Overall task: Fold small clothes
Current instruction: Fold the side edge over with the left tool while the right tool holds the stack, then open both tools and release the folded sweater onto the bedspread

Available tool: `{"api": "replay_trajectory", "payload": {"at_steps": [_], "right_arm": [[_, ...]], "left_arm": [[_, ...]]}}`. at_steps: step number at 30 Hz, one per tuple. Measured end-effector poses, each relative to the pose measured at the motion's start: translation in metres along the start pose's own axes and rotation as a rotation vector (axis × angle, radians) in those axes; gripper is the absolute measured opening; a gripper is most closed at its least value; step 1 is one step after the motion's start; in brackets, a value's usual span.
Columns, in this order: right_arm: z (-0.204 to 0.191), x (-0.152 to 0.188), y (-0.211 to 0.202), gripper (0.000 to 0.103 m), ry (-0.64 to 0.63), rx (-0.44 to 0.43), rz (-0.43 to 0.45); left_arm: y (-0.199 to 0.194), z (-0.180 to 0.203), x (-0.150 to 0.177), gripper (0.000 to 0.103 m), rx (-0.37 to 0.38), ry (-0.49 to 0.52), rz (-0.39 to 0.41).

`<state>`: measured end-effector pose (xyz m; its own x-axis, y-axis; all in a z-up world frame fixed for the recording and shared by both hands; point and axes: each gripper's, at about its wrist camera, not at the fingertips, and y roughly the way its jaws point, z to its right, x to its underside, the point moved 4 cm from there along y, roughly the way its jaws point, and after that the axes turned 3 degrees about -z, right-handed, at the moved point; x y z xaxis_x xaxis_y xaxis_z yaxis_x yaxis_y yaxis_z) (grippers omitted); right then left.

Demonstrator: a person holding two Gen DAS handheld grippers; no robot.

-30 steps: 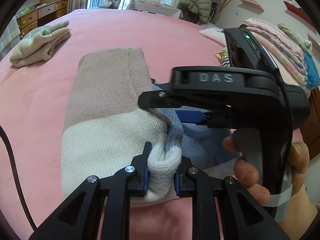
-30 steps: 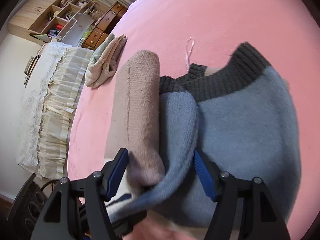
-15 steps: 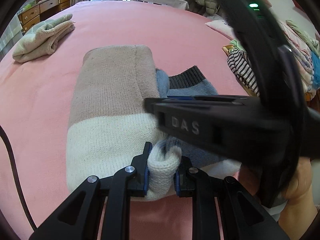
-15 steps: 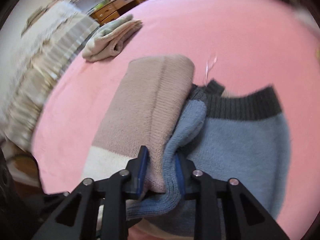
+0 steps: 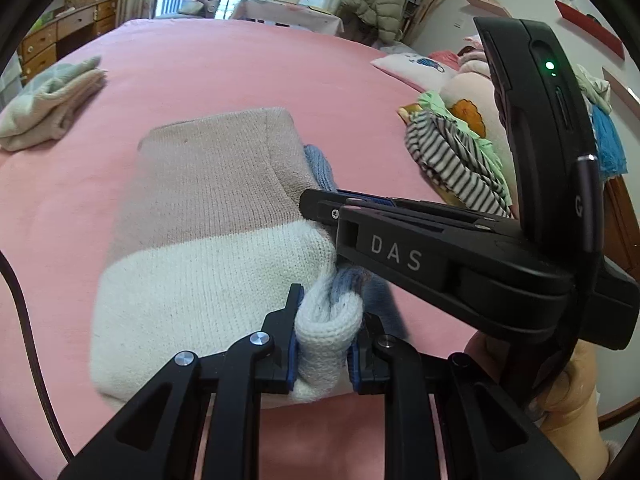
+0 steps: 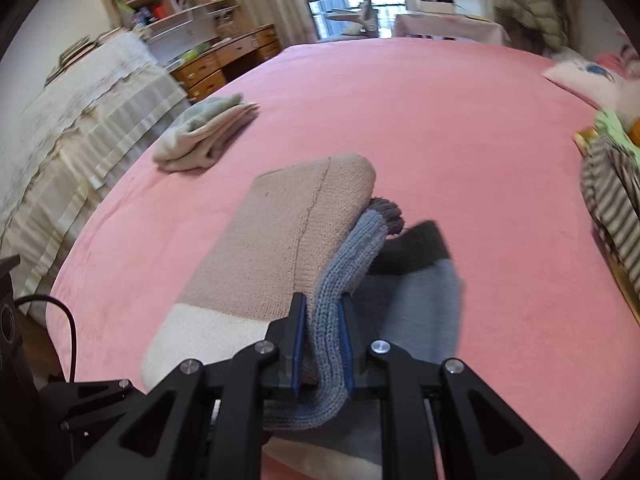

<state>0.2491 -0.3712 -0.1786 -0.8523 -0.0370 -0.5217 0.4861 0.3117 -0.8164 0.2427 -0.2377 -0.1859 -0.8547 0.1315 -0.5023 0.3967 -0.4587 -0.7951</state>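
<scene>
A small knitted sweater (image 5: 208, 220) in beige, cream and blue-grey lies partly folded on the pink bed (image 5: 240, 72). My left gripper (image 5: 326, 320) is shut on a bunched cream fold at its near edge. In the right wrist view, my right gripper (image 6: 323, 320) is shut on a blue-grey fold of the sweater (image 6: 288, 232), beside the beige panel. The blue part with its dark grey band hangs lifted to the right. In the left wrist view, the right gripper (image 5: 320, 208) reaches in from the right, held by a hand (image 5: 576, 412).
A folded pale green and cream garment (image 5: 48, 108) (image 6: 204, 136) lies at the far left of the bed. A heap of striped and green clothes (image 5: 456, 156) (image 6: 612, 200) sits at the right. A dark cable (image 5: 24, 300) runs along the bed's left edge.
The right gripper's jaws went from wide around the beige and blue folds to shut on the blue fold, and it rose and rolled. The blue part lifted off the bed. The left gripper rose slightly.
</scene>
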Motion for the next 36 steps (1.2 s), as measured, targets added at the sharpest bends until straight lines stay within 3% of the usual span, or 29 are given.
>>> {"api": "replay_trajectory", "payload": {"at_steps": [11, 15, 19, 22, 24, 25, 27, 28, 30, 32, 36], "right_arm": [[0.059, 0.039, 0.031, 0.014, 0.092, 0.066, -0.068], [0.059, 0.041, 0.028, 0.014, 0.109, 0.054, -0.053], [0.053, 0.034, 0.004, 0.014, 0.042, 0.092, 0.004], [0.068, 0.038, 0.007, 0.014, 0.064, 0.105, -0.013], [0.076, 0.046, 0.019, 0.014, 0.081, 0.107, -0.06], [0.078, 0.051, 0.025, 0.014, 0.088, 0.111, -0.077], [0.076, 0.052, 0.025, 0.016, 0.092, 0.112, -0.073], [0.074, 0.05, 0.022, 0.018, 0.097, 0.119, -0.066], [0.073, 0.048, 0.018, 0.028, 0.107, 0.128, -0.058], [0.073, 0.047, 0.012, 0.04, 0.113, 0.163, -0.056], [0.069, 0.048, -0.011, 0.043, 0.106, 0.196, -0.016]], "left_arm": [[0.067, 0.02, 0.018, 0.017, 0.004, 0.01, -0.123], [0.062, 0.022, 0.014, 0.018, 0.025, -0.002, -0.1], [0.052, 0.026, 0.008, 0.018, 0.08, -0.024, -0.072], [0.06, 0.031, 0.01, 0.023, 0.095, -0.012, -0.109], [0.071, 0.031, 0.019, 0.028, 0.098, -0.015, -0.171], [0.072, 0.029, 0.021, 0.028, 0.1, -0.016, -0.182], [0.065, 0.027, 0.022, 0.041, 0.127, -0.01, -0.182], [0.059, 0.025, 0.023, 0.043, 0.139, -0.005, -0.189], [0.046, 0.022, 0.028, 0.062, 0.162, 0.013, -0.218], [0.025, 0.019, 0.035, 0.065, 0.182, 0.031, -0.237], [-0.022, -0.002, 0.031, 0.078, 0.135, 0.073, -0.214]]}}
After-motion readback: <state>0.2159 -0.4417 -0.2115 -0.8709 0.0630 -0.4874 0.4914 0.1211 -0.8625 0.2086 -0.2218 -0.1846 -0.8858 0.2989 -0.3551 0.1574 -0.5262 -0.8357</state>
